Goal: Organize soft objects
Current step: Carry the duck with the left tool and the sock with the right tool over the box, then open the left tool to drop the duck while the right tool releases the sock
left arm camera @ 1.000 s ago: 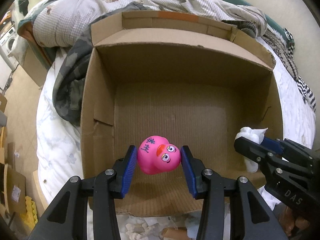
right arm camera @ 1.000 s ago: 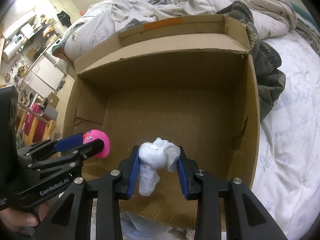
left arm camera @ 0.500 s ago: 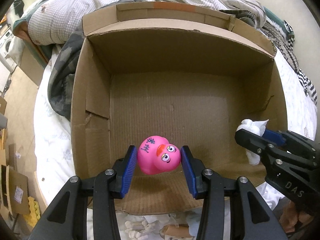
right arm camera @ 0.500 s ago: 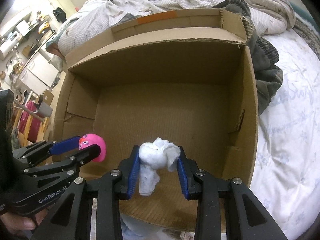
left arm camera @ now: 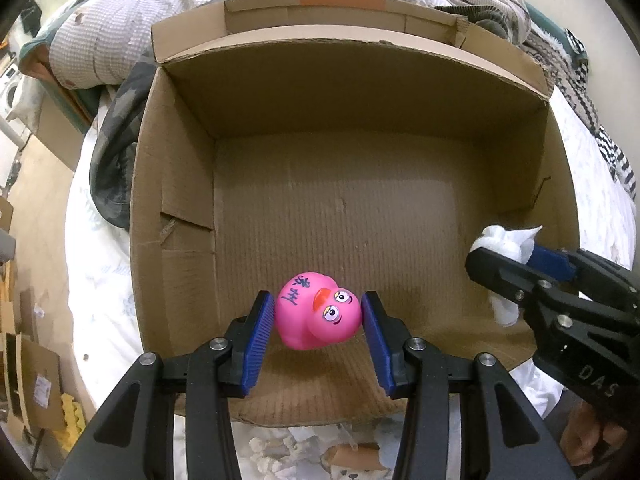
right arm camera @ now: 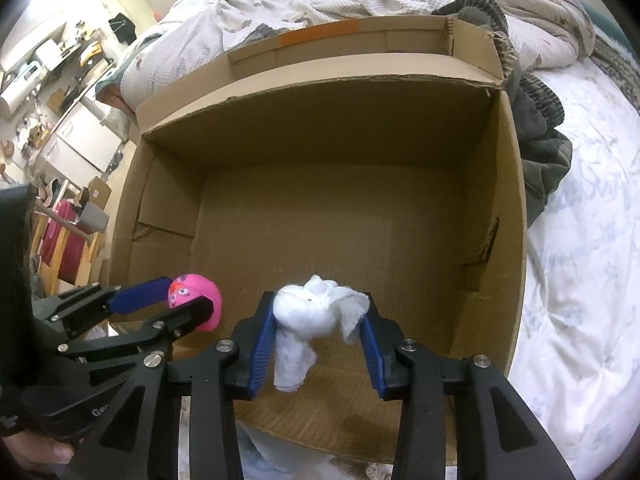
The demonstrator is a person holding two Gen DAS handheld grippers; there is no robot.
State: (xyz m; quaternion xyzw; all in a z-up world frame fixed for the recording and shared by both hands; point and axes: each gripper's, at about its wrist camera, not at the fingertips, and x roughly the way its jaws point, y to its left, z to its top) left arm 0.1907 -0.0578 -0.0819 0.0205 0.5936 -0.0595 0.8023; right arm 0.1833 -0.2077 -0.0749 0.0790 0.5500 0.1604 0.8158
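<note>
The pink rubber duck hangs between the blue pads of the left gripper, above the near part of the floor of the open cardboard box. I judge it to be light and hollow, with a smooth skin that can slip, so the hold across its round body, one pad on each side, looks like the sensible place. The left pad presses on it; at the right pad a thin gap seems to show, so I cannot say how firm this grip is. The white soft bundle, something like cotton or crumpled tissue, sits between the pads of the right gripper, also over the near edge of the box floor, with a loose tail hanging below. It should be very light and will squash easily, so it needs little force, and its thick upper part is best to hold. The jaws of the right gripper are opening now, yet the bundle is between them and touches both pads. Both grippers point steeply down into the box, side by side. The box stands on a bed with a white sheet, and a crumpled blanket lies behind it.
</note>
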